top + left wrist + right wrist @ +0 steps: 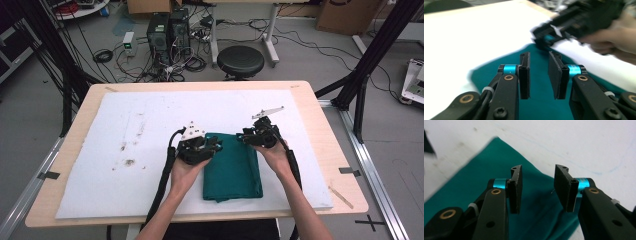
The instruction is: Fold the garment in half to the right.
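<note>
Two claws over folded green cloth [233, 167] | left claw [216, 145]: jaws apart | right claw [243, 137]: jaws apart

The white foam sheet [150, 165] on the wooden counter [90, 102] lies bare to the left and far side, giving free passage. Only the folded dark green cloth [233, 170] lies in the middle, flat and low.
</note>
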